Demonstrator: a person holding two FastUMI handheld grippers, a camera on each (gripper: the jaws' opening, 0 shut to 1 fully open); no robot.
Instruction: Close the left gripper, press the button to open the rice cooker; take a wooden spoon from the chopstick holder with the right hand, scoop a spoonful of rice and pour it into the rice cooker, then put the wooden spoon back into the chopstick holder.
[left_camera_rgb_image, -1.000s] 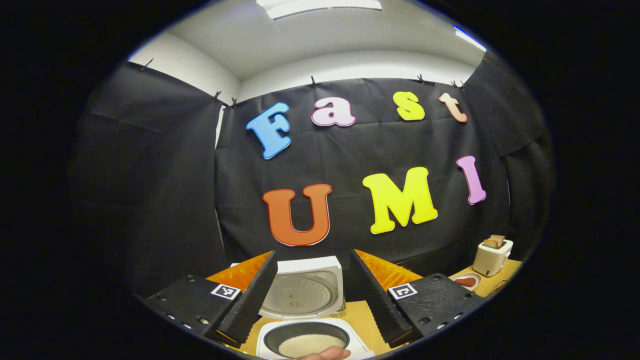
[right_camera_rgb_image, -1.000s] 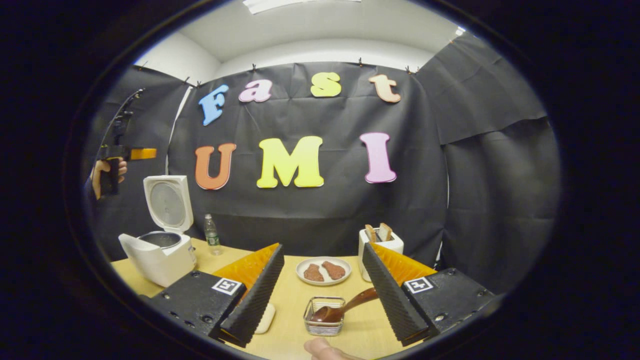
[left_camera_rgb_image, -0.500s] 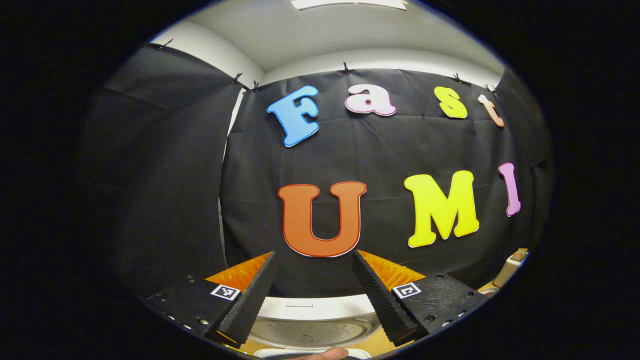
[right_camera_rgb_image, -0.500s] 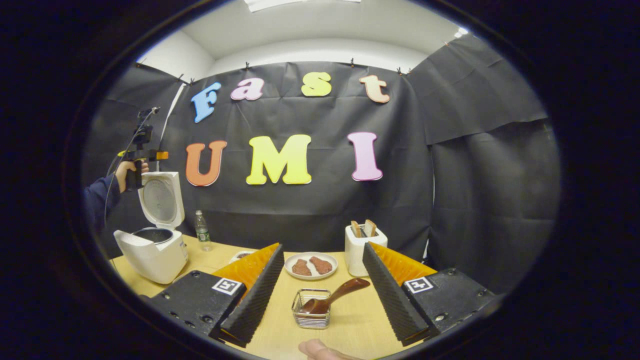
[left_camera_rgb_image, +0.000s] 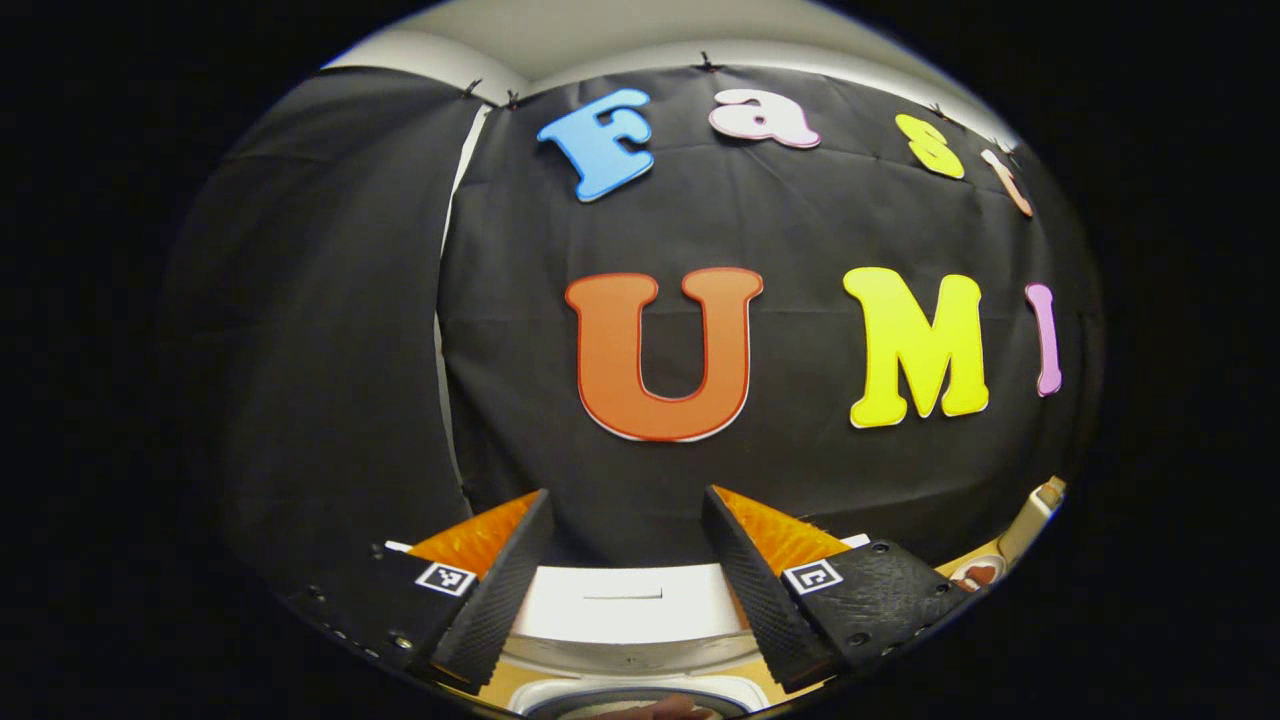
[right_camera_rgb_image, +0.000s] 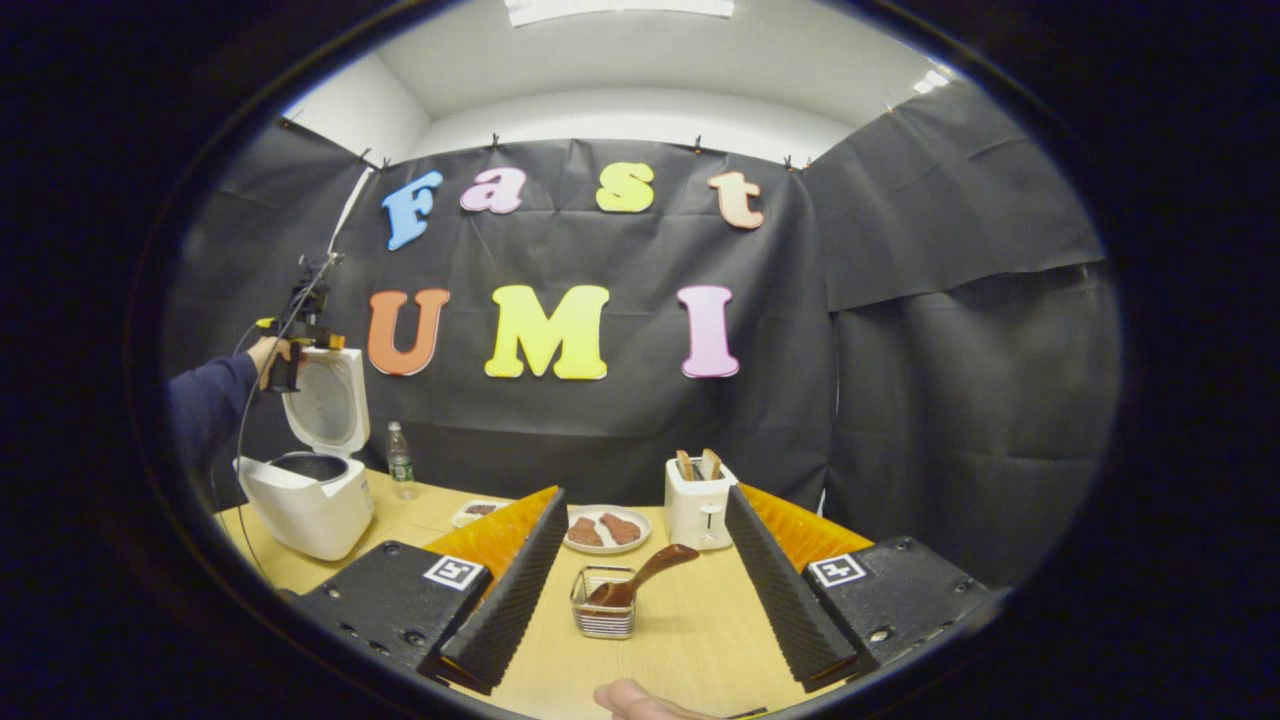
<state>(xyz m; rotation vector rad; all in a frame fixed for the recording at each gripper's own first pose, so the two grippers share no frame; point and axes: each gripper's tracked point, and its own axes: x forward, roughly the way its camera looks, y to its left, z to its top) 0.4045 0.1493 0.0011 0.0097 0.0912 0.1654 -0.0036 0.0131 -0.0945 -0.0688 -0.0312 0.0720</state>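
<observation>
Rice cooker (left_camera_rgb_image: 625, 610) half hidden behind left hand-held gripper (left_camera_rgb_image: 625, 590)

The cooker (right_camera_rgb_image: 300, 500) is white, the spoon (right_camera_rgb_image: 640, 575) dark brown, the holder (right_camera_rgb_image: 603, 615) silvery wire. The toaster (right_camera_rgb_image: 697, 510) looks cream, the table (right_camera_rgb_image: 690, 640) pale wood.

The left tongs (right_camera_rgb_image: 300, 335) have moved in to the raised lid (right_camera_rgb_image: 325, 400), apparently touching its top edge; the right tongs (right_camera_rgb_image: 640, 590) have backed off from the chopstick holder (right_camera_rgb_image: 603, 615).

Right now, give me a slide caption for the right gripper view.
Open right claw faces a brown wooden spoon resting in a wire holder, beyond it the open white rice cooker.
</observation>
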